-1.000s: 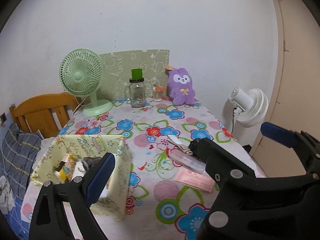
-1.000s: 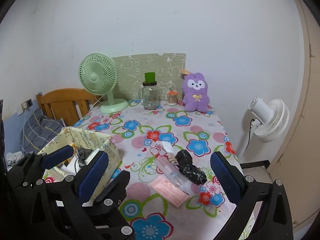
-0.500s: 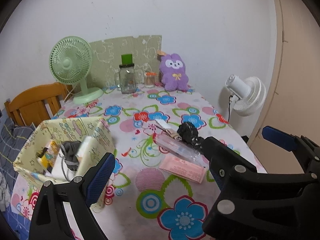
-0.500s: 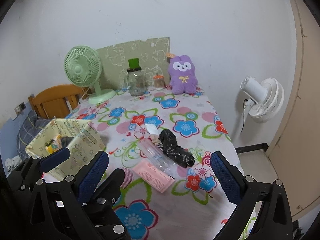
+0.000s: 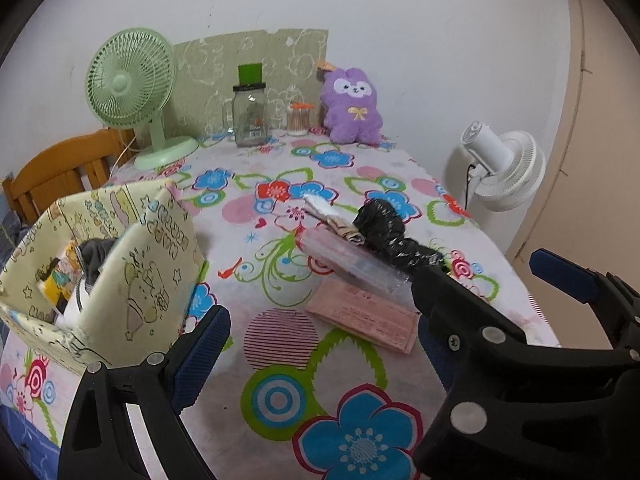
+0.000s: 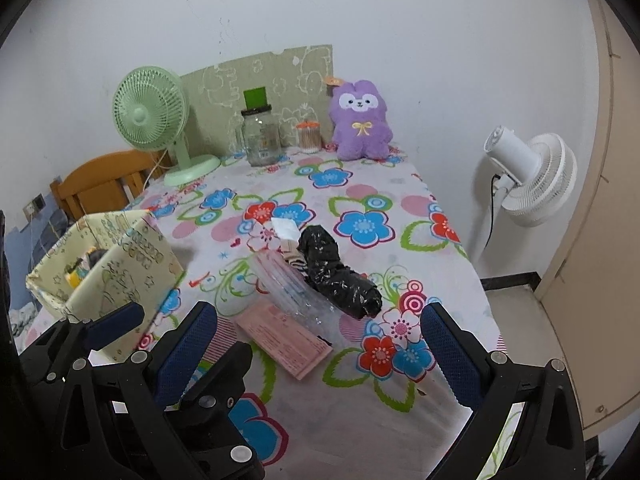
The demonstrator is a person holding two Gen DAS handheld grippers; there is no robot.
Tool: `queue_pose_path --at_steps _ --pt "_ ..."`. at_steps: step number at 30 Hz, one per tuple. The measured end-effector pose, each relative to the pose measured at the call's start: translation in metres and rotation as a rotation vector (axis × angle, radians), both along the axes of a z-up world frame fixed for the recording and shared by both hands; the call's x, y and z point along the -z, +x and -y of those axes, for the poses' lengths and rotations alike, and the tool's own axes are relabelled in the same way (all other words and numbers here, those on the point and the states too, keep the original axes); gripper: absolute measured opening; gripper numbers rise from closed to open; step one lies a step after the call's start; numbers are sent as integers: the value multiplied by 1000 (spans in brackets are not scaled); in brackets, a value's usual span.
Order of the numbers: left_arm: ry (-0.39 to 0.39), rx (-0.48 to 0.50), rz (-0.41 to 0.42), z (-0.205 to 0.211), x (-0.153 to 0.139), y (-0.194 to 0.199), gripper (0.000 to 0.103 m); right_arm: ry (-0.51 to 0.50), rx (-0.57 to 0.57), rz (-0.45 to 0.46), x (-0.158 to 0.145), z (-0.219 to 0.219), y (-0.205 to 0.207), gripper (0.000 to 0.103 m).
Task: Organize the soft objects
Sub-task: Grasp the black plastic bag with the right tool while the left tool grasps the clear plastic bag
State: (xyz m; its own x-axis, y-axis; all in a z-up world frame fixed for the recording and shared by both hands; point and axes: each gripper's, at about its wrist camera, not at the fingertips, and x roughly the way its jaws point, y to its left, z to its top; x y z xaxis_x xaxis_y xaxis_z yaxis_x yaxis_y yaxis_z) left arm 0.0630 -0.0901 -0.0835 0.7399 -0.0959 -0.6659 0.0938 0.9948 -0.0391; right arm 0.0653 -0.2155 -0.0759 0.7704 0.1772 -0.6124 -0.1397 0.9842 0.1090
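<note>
Left wrist view: the right gripper (image 5: 480, 300) crosses in front, hiding the near end of the black bundle (image 5: 394, 236). The left gripper (image 5: 316, 352) hangs spread wide, empty, above the floral tablecloth (image 5: 280, 400). Right gripper likewise wide, empty. The fabric box (image 5: 152, 264) holds items too jumbled to identify. Farthest back sits the purple plush (image 5: 352, 106).
</note>
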Motion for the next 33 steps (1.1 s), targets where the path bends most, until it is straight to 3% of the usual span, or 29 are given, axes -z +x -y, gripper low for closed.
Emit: queue_pose_path --at_steps 12,29,33 --pt "22 -28 -50 0 21 21 92 -15 -39 -69 24 -5 25 97" --pt "12 -48 -47 14 17 70 92 3 -17 -72 21 9 75 97" --pt "22 -61 -55 14 18 81 92 3 -34 -75 23 8 89 92"
